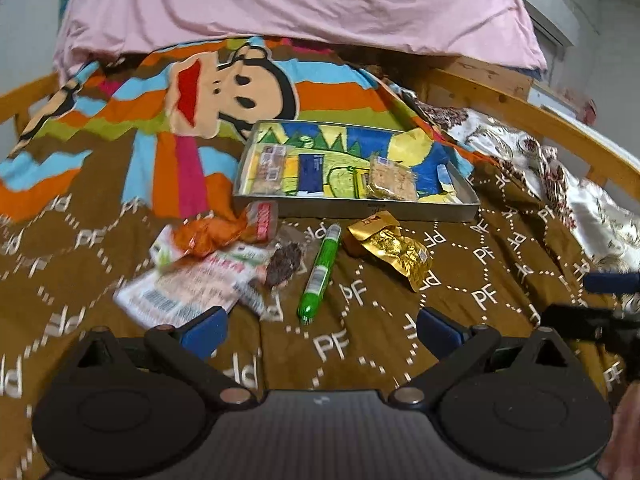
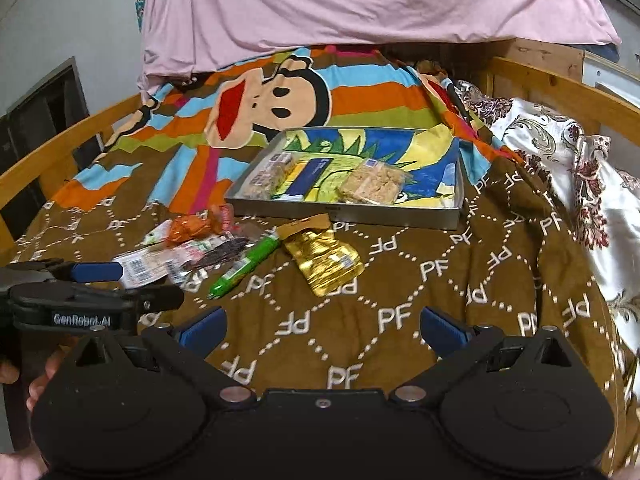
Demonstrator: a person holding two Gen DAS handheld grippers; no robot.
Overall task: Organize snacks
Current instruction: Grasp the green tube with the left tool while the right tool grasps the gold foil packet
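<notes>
We are holding the left gripper and right gripper wide apart and empty over the bed, tray sitting mid-bed holding three snacks, gold pouch, green tube, packets lying just before it

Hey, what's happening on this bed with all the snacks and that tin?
A person is sorting snacks on a bed, holding a two-finger gripper in each hand. Both the left gripper and the right gripper are open and empty, hovering over the brown blanket. The metal tray already holds a few packets, including a rice cracker. Outside it on the blanket lie a gold pouch, a green tube, an orange packet and some other wrappers.
</notes>
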